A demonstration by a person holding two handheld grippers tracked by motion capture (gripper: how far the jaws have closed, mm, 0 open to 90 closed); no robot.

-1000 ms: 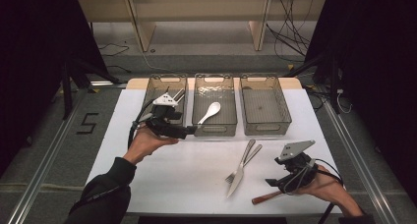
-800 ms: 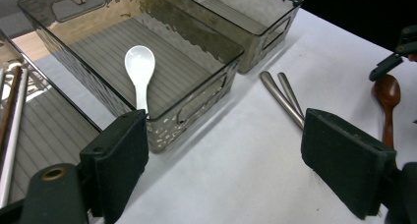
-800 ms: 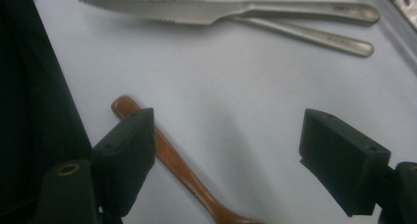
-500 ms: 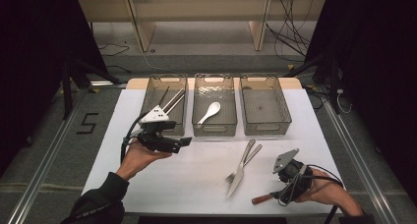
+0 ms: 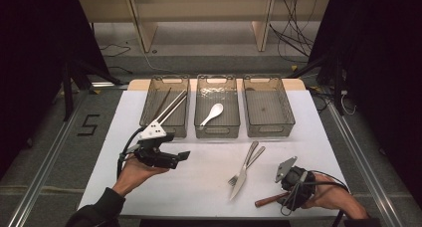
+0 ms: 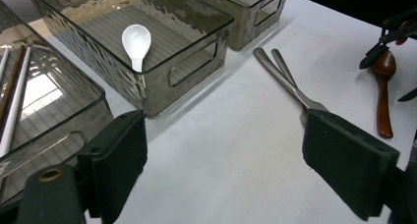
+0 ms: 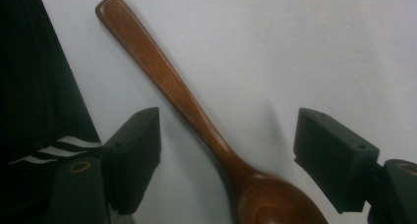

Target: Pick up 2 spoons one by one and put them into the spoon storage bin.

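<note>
A brown wooden spoon (image 5: 268, 200) lies near the table's front right edge. My right gripper (image 5: 289, 193) points down over it. In the right gripper view the spoon (image 7: 167, 81) runs between the jaws, and my right gripper (image 7: 228, 155) is open with neither pad touching it. Those jaws have just been closing a little around the spoon. My left gripper (image 5: 180, 159) is held at the front left, pointing right, open with nothing between its jaws (image 6: 231, 155). A metal knife (image 5: 242, 174) and fork (image 5: 250, 159) lie crossed mid-table.
Three clear grey bins stand in a row at the back. The left bin (image 5: 164, 80) holds chopsticks (image 5: 171, 105), the middle bin (image 5: 217, 131) holds a white spoon (image 5: 211, 113), and the right bin (image 5: 268, 131) holds nothing. Dark floor and cables surround the table.
My left gripper has drawn back from the left bin toward the table's front. My right gripper has sunk lower over the wooden spoon.
</note>
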